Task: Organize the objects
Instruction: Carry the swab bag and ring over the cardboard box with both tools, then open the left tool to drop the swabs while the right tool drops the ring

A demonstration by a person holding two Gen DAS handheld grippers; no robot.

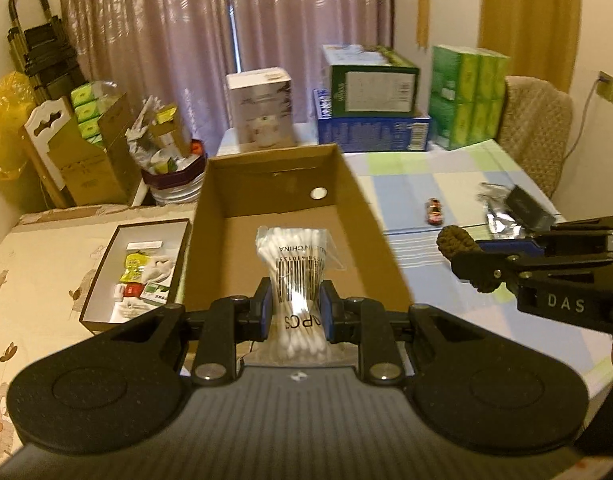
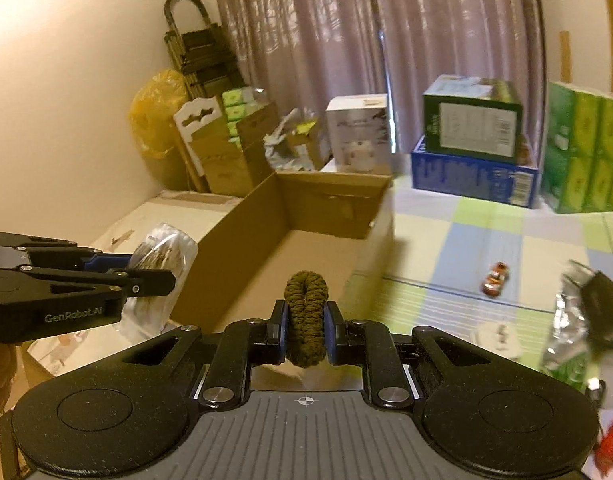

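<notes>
Through the left wrist camera I see a table under a pastel checked cloth, with a pale mauve curtain closing the far wall. At the table's far edge a green carton sits on a blue carton, with a block of green tissue packs to their right. An open brown cardboard box stands in the middle; left of it lies a shallow white-lined tray of small packets. To the right, on the cloth, rests a small red toy car, and beyond it a crumpled silver foil pouch. My left gripper has its blue pads pressed tight on a clear plastic bag of white cotton swabs, which hangs over the near end of the box floor. My right gripper comes in from the right, holding a dark olive knitted loop above the cloth, just beside the box's right wall.

Through the right wrist camera, the same box lies ahead and left, the toy car well apart to the right. The right gripper is clamped narrowly around the knitted loop, which stands upright between the pads. At left the left gripper carries the swab bag; it is blurred here, so I think it hovers near the box's left wall.
</notes>
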